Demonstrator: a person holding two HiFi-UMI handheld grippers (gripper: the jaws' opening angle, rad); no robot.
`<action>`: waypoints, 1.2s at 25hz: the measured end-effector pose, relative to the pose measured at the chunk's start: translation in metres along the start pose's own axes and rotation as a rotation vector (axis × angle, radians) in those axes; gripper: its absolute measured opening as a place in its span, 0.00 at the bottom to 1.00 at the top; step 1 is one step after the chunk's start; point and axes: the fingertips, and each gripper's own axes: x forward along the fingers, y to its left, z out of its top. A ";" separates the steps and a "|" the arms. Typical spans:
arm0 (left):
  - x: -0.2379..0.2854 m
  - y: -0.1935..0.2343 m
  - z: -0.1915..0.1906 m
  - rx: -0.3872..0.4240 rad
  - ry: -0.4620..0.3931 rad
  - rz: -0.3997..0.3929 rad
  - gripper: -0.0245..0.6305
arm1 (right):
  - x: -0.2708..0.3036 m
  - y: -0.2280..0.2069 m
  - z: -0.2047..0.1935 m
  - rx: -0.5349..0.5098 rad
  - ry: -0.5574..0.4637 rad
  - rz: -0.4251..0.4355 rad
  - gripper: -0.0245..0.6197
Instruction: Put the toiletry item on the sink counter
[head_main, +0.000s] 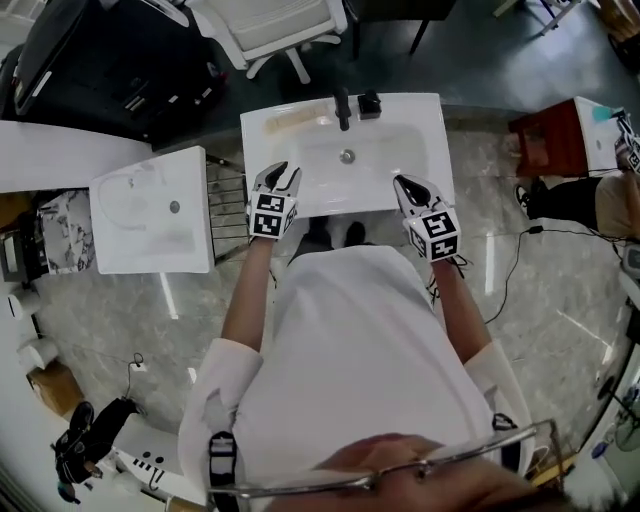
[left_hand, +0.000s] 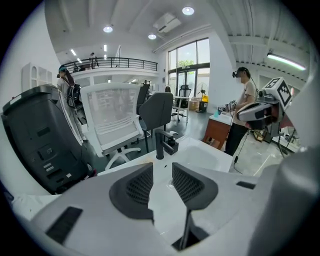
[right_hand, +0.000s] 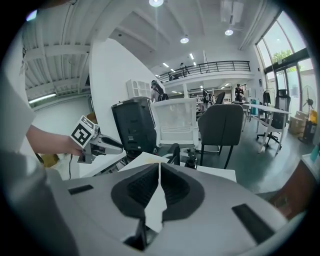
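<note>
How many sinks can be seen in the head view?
2. The middle sink, with a black faucet, is right before the person; the left sink stands beside it. Others may be hidden.

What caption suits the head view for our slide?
A person holds left gripper and right gripper at the front of the white sink, black faucet behind, second basin at left.

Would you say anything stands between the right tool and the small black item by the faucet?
Nothing visible does: only the white sink basin lies between the right tool and the small black item.
</note>
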 end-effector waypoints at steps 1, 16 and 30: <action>-0.005 -0.002 0.000 -0.004 -0.007 0.003 0.22 | 0.002 0.002 0.001 -0.005 -0.001 0.009 0.06; -0.070 -0.001 -0.004 -0.072 -0.091 0.022 0.15 | 0.028 0.053 0.026 -0.058 -0.030 0.089 0.05; -0.110 0.021 0.011 -0.105 -0.211 -0.038 0.06 | 0.039 0.094 0.049 -0.094 -0.071 0.067 0.05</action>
